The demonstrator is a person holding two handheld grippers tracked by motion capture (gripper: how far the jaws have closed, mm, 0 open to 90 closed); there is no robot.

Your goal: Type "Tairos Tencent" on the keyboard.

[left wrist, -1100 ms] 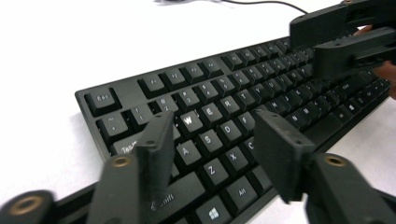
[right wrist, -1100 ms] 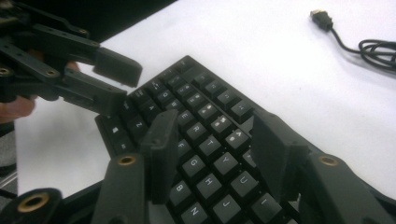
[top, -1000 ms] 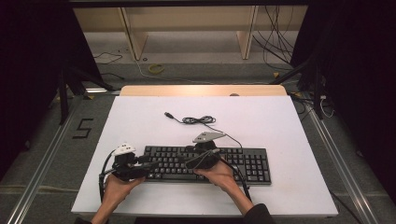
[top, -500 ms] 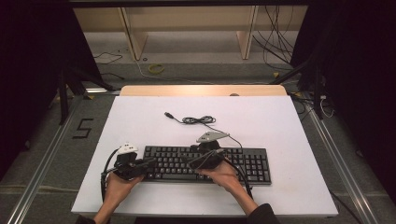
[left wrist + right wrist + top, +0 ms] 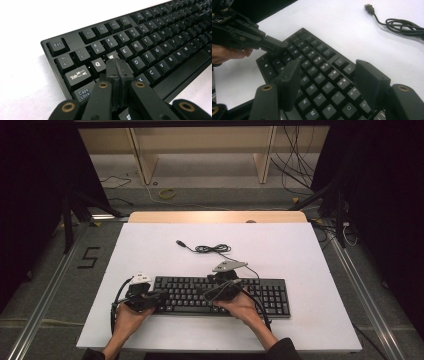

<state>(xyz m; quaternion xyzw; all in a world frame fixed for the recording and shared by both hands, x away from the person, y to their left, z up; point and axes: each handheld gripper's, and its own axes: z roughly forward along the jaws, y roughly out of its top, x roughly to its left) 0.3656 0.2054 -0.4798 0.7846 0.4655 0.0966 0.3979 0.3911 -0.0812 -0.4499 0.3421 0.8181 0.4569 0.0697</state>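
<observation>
Pressing keys: your left tool [image 5: 116, 67], jaws together, has just closed over the black plastic keyboard [image 5: 220, 295]; right tool [image 5: 327, 77] apart. Next, press W.

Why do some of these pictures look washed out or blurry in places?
High view: the white tabletop glares while the surroundings sink into dark. Left gripper view: the shut black left gripper is sharp, the black computer keyboard's far keys soften. Right gripper view: bright table, grainy keys.
</observation>
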